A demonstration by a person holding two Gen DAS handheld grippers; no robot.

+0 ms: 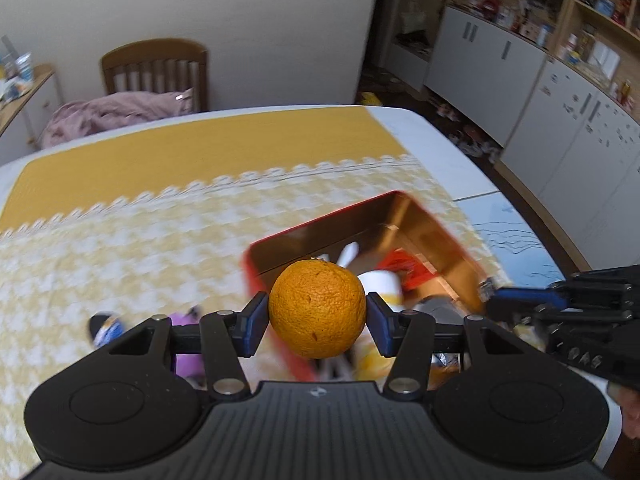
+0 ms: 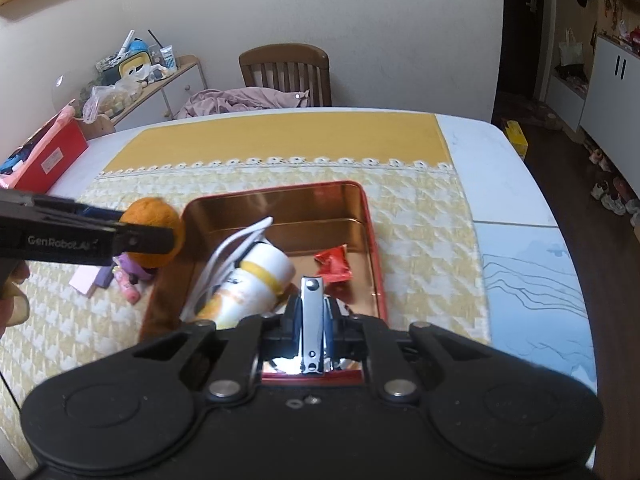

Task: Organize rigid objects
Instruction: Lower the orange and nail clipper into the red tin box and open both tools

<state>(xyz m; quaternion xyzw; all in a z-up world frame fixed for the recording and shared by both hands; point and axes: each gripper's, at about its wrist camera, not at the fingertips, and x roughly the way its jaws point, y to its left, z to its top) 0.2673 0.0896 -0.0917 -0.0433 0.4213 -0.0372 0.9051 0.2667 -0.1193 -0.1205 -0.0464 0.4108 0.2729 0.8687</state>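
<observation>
Closest to the lens on the right side, a metal nail clipper (image 2: 312, 324) stands upright between the blue pads of the right hand-held gripper (image 2: 312, 322), whose jaws are clamped tight on its sides. It hangs over the near end of a red tin tray (image 2: 374, 240) with a coppery inside, which sits on a yellow-and-white checked cloth (image 2: 420, 216) covering the table (image 2: 472, 136).

Inside the tray lie a white and yellow bottle (image 2: 256, 280) on its side with a white cord (image 2: 236, 246) looped over it, and a small red packet (image 2: 333, 265) just beyond the clipper.

On the other side, the left hand-held gripper (image 1: 317, 318) is closed on an orange (image 1: 317, 310), one blue pad pressed on each flank, so the fruit sits squarely between the fingers. From the right wrist view the orange hovers just outside the tray's left wall, near its far corner. From the left wrist view it covers the tray's near rim; that background is blurred.

Beneath it on the cloth lie a pink block (image 2: 90, 278) and a small pink toy (image 2: 130, 288). A wooden chair (image 2: 286, 68) stands at the far edge of the table.
</observation>
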